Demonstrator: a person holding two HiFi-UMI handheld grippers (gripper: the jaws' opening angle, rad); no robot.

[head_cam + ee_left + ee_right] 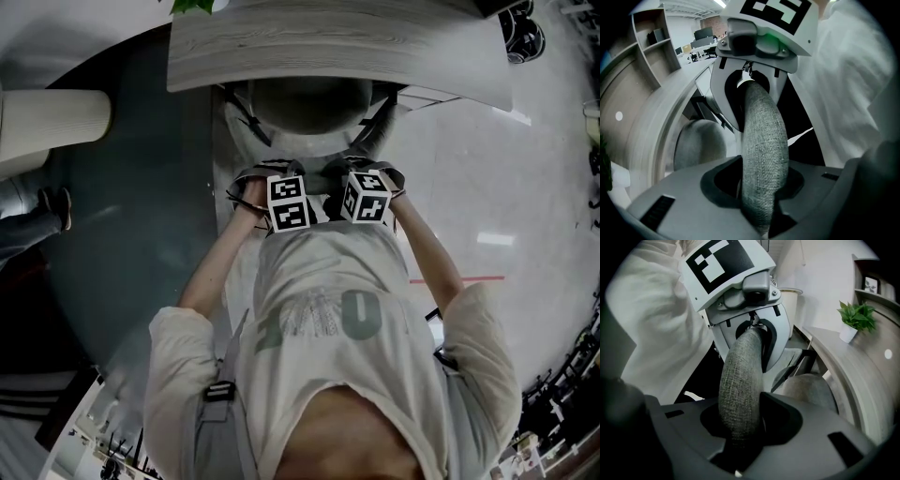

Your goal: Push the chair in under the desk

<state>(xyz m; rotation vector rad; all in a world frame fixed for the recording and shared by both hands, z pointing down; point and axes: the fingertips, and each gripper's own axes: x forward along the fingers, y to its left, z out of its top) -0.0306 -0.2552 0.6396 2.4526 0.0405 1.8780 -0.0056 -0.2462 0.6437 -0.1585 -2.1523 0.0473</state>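
The chair's grey seat lies partly beneath the curved wooden desk. Its fabric backrest rim is nearest me. My left gripper and right gripper sit side by side on that rim. In the left gripper view the woven rim runs between the jaws of the left gripper, which is shut on it, with the seat beyond. In the right gripper view the right gripper clamps the same rim, with the seat and desk edge to its right.
A potted plant stands on the desk. A pale round column and another person's shoe are at the left on dark carpet. Open shelves rise behind the desk. Glossy floor with a red line spreads right.
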